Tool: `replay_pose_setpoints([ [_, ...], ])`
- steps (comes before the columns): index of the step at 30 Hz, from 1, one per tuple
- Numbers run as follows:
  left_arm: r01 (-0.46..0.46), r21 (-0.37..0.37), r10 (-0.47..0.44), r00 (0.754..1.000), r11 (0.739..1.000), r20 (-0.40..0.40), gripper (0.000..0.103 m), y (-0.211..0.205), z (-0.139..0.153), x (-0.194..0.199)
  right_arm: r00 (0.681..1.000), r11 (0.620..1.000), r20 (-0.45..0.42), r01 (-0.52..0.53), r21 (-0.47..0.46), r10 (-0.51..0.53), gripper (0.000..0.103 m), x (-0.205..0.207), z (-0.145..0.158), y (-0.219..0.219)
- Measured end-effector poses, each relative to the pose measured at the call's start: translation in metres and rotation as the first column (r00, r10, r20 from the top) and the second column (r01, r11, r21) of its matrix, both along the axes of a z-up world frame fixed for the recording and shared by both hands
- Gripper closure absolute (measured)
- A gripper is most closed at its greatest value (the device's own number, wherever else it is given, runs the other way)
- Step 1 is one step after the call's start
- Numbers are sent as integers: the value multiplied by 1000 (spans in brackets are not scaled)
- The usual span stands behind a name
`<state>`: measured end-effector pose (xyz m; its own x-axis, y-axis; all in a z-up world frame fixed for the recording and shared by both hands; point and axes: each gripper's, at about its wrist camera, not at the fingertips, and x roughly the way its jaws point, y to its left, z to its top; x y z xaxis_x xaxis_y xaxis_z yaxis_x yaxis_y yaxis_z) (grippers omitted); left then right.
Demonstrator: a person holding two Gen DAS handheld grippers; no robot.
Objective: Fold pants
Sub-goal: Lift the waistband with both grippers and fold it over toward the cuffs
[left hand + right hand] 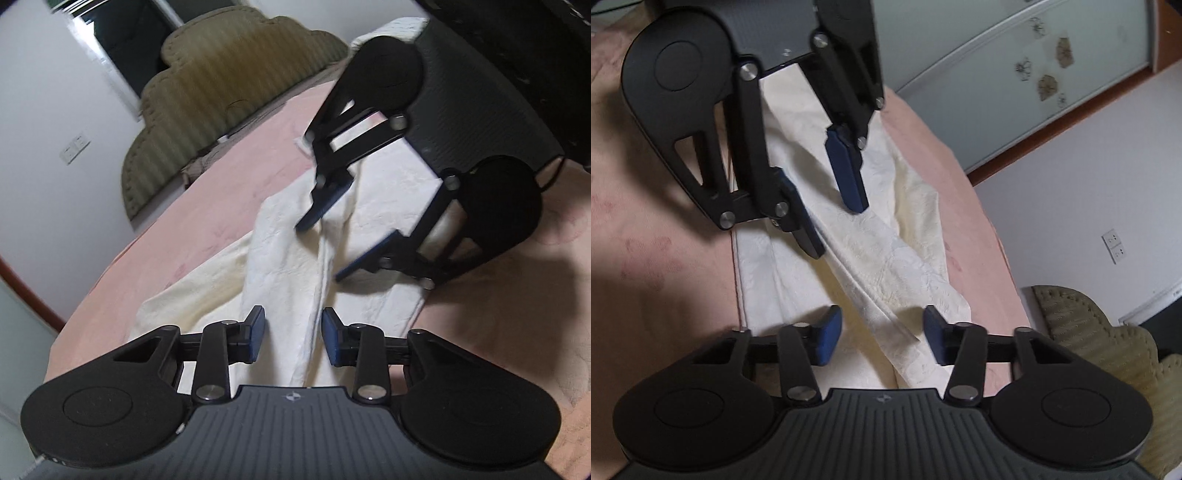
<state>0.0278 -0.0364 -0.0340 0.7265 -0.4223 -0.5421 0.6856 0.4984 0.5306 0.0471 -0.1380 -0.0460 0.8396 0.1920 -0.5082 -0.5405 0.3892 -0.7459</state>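
Cream white pants [291,266] lie rumpled on a pink bed sheet [207,206], with a raised fold ridge running along their middle. My left gripper [293,338] is open, its blue pads either side of that ridge, holding nothing. My right gripper [317,251] is open too, hovering over the pants farther along, facing the left one. In the right wrist view the pants [886,266] run diagonally; my right gripper [882,334] straddles the fold, and my left gripper [834,225] hangs open above the cloth.
An olive striped padded headboard [221,99] stands behind the bed, also in the right wrist view [1108,332]. White walls with sockets [1115,245], a dark window [136,48] and a sliding wardrobe door with flower prints [1034,74] surround the bed.
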Motion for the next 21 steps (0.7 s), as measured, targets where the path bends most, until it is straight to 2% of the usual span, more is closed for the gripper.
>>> replay_pose_setpoints([
  [2,23,13,-23,1000,1000,-7,79,-7,-6,7,1000,1000,0,4,-17,-4,74,5,-4,3],
  [4,33,-7,-33,998,999,-45,95,-6,-9,8,1000,1000,-6,9,-23,-9,81,3,-5,5],
  [6,23,-45,-26,996,999,-80,100,-2,-8,9,1000,1000,-5,17,-24,-17,83,0,-7,4],
  [8,28,-79,-36,994,996,-107,100,3,-6,7,1000,999,-5,25,-32,-25,87,-2,-8,5],
  [11,58,-101,-69,992,993,-106,101,7,-6,-2,999,999,-4,37,-16,-37,90,-12,-7,4],
  [21,98,-109,-111,986,989,-124,101,14,-9,-12,994,995,-81,85,58,-80,93,-44,-2,0],
])
